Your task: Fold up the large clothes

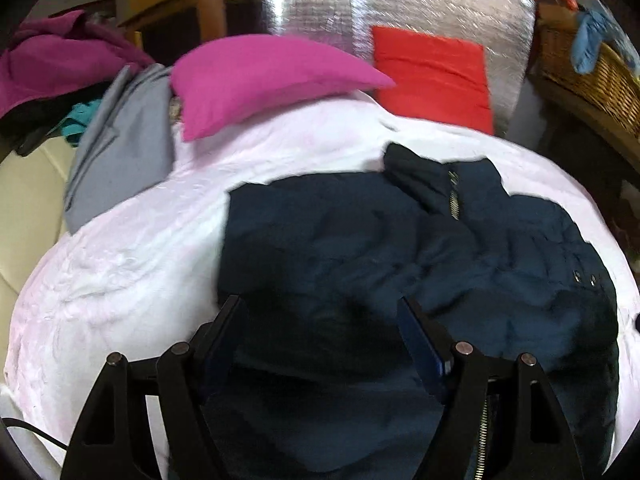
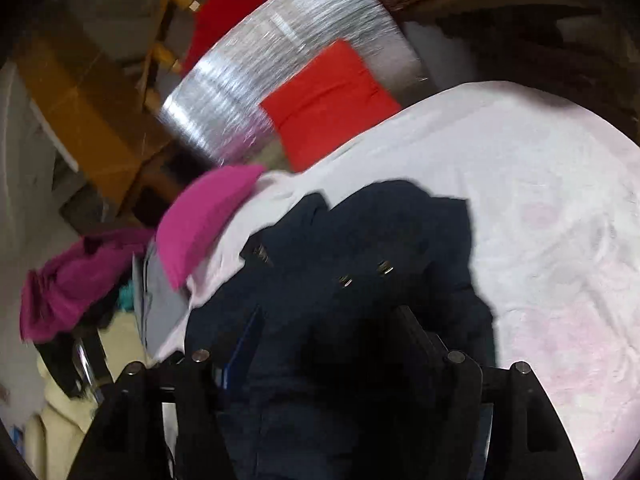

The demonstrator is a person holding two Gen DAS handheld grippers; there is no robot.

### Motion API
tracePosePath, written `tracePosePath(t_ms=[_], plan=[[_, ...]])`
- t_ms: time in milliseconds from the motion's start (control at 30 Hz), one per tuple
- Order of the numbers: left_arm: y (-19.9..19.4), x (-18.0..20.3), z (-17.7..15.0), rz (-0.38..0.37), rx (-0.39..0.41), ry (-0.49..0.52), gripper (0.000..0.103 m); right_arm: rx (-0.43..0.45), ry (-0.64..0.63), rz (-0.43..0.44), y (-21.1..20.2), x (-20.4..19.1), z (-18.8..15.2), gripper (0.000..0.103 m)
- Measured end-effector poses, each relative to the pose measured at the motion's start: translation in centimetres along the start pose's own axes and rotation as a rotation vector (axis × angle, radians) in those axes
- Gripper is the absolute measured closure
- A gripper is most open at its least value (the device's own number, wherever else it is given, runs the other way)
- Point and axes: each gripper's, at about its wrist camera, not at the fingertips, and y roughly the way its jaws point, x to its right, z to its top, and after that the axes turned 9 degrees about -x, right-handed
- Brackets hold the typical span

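The navy jacket (image 1: 400, 248) lay on the white bedsheet (image 1: 120, 272), long axis running 9 to 3 o'clock. Left gripper (image 1: 320, 316) and right gripper (image 2: 328, 320) hovered at its 6 o'clock edge, jaws wide, holding nothing.

Both views are fisheye pictures: straight lines bow and black corners ring the frame from about 7 to 11 o'clock. Light is uneven and indoor. The white bedspread (image 1: 132, 264) is overexposed, nearly blown out, while the navy jacket (image 1: 360, 248) swallows detail in murky shadow at 6 o'clock. The silver foil sheet (image 2: 280, 60) throws streaked glare at 12 o'clock. Motion blur smears everything, worst in the right wrist view.
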Motion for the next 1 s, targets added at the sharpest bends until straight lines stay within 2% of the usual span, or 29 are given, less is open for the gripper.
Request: tracePosePath(t_ms=[67,133,200,367,500,833,1000], plan=[[0.6,1.3,-0.2,-0.009,-0.019,0.02,0.025,-0.046,-0.019,-0.008,1.9,-1.1,-0.1,0.036],[1.4,2.3,-0.3,-0.001,-0.034,0.041,0.025,-0.074,-0.047,-0.033,3.4,-1.8,0.0,0.06],[2.4,2.9,-0.3,0.016,-0.055,0.064,0.025,-0.09,-0.06,-0.062,4.6,-2.2,0.0,0.067],[3.6,3.9,-1.0,0.044,-0.083,0.108,0.025,-0.19,0.002,-0.09,7.7,-1.1,0.0,0.067],[4.5,4.4,-1.7,0.087,-0.086,0.169,0.021,-0.294,0.02,-0.115,9.6,-0.5,-1.0,0.068],[6.0,5.4,-2.2,0.163,-0.106,0.156,0.013,-0.301,0.023,-0.079,9.3,0.3,-2.1,0.07],[6.2,4.7,-2.1,0.172,-0.128,0.101,0.004,-0.302,0.024,-0.085,9.0,0.4,-2.3,0.07]])
